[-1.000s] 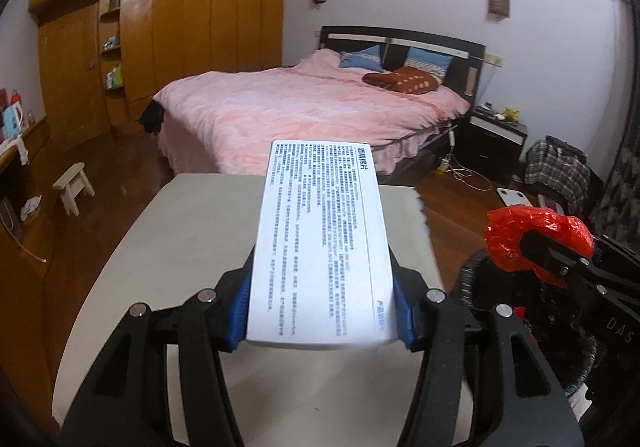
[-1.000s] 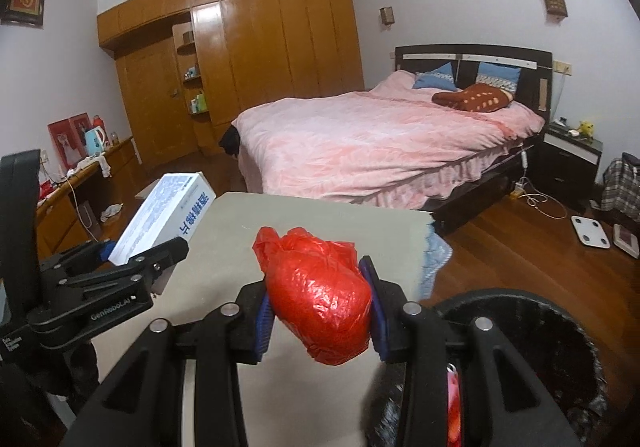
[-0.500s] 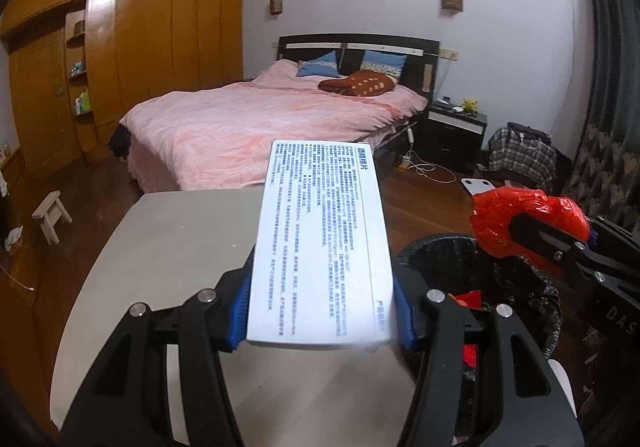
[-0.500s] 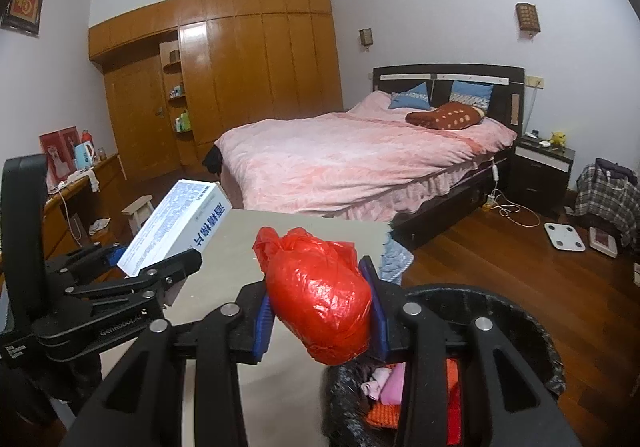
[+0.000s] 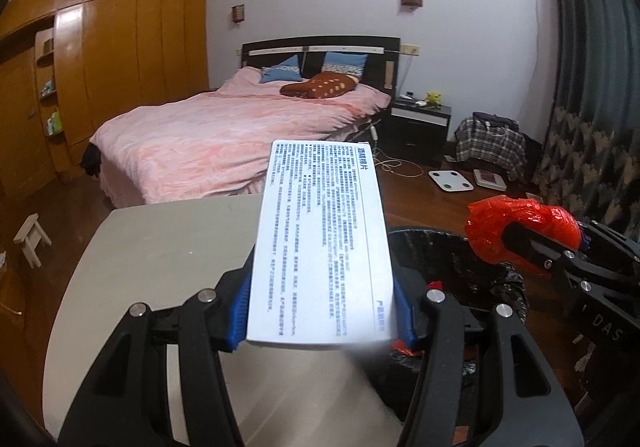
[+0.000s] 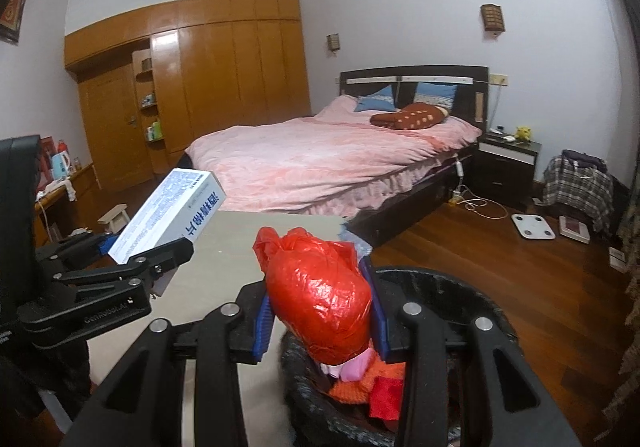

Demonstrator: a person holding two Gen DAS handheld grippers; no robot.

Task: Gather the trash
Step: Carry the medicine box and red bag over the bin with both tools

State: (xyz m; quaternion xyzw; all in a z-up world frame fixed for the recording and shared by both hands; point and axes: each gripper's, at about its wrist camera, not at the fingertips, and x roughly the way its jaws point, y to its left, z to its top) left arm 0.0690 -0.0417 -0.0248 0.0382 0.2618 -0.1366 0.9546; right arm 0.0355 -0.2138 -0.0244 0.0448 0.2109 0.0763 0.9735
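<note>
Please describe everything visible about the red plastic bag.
The red plastic bag is thin, shiny, crinkled film, bunched into a full lump with a twisted top. The right gripper clamps it from both sides with its blue pads. It hangs in the air over the open black trash bin, touching nothing else.

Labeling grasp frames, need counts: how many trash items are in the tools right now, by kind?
White printed box, in the left tool: 1
Red plastic bag, in the right tool: 1
Total: 2
</note>
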